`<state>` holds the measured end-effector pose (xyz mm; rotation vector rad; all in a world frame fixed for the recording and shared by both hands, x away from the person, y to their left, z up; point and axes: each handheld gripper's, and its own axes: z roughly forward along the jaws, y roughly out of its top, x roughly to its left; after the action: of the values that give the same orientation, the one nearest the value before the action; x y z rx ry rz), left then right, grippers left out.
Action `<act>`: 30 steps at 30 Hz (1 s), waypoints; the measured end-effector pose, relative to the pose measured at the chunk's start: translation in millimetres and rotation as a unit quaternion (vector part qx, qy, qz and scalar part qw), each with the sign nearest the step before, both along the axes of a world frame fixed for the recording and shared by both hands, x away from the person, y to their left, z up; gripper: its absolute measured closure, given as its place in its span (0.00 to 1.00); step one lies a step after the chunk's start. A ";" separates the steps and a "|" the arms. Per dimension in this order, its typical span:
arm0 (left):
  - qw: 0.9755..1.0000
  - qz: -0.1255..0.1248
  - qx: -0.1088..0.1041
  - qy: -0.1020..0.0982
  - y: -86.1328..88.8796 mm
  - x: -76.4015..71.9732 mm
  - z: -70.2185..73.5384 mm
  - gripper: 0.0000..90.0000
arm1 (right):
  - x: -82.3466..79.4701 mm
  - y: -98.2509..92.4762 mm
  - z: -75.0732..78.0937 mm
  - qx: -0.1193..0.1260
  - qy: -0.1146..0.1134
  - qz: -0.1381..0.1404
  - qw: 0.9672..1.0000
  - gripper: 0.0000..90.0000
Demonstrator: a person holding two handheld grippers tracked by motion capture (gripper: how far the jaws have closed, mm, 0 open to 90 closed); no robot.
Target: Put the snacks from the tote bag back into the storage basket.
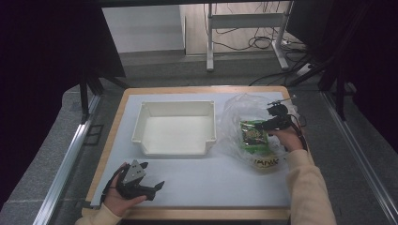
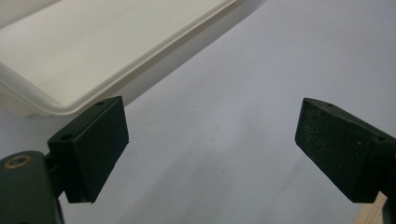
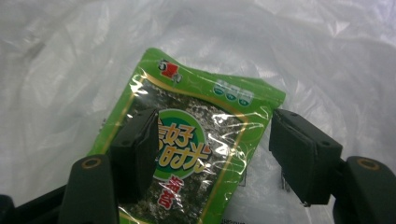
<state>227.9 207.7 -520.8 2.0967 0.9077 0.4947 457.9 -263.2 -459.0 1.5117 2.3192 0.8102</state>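
Observation:
A green foil snack packet (image 1: 253, 136) (image 3: 191, 149) lies on a crumpled clear plastic bag (image 1: 233, 123) (image 3: 70, 56) at the right of the table. My right gripper (image 1: 264, 126) (image 3: 212, 154) reaches over it with its jaws on either side of the packet's width. The left pad overlaps the packet's face and the right pad stands just off its edge, so it is open. My left gripper (image 1: 152, 187) (image 2: 210, 149) rests near the table's front left, held in a hand, open with nothing between its pads.
A white plastic bin (image 1: 176, 104) (image 2: 140, 70) stands empty in the middle of the white mat (image 1: 211, 183). A pale yellow packet (image 1: 266, 163) lies in the bag below the green one. The table's wooden edge (image 1: 202, 214) runs along the front.

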 end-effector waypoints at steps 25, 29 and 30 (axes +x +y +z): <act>1.000 0.002 0.001 -0.002 0.5 0.0 -0.1 0.11 | 7.8 -8.1 -19.6 -0.003 0.075 -0.018 0.997 0.53; 1.000 0.001 0.000 -0.002 0.5 -0.3 0.3 0.11 | 9.8 -8.0 -25.0 -0.012 0.095 -0.025 0.995 0.61; 1.000 0.000 0.000 -0.002 0.5 -0.4 0.4 0.11 | 10.9 -9.8 -26.3 -0.003 0.103 -0.026 0.994 0.64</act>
<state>227.6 208.3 -520.4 2.0951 0.9059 0.4986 468.8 -273.0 -485.3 1.7190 2.4087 0.6607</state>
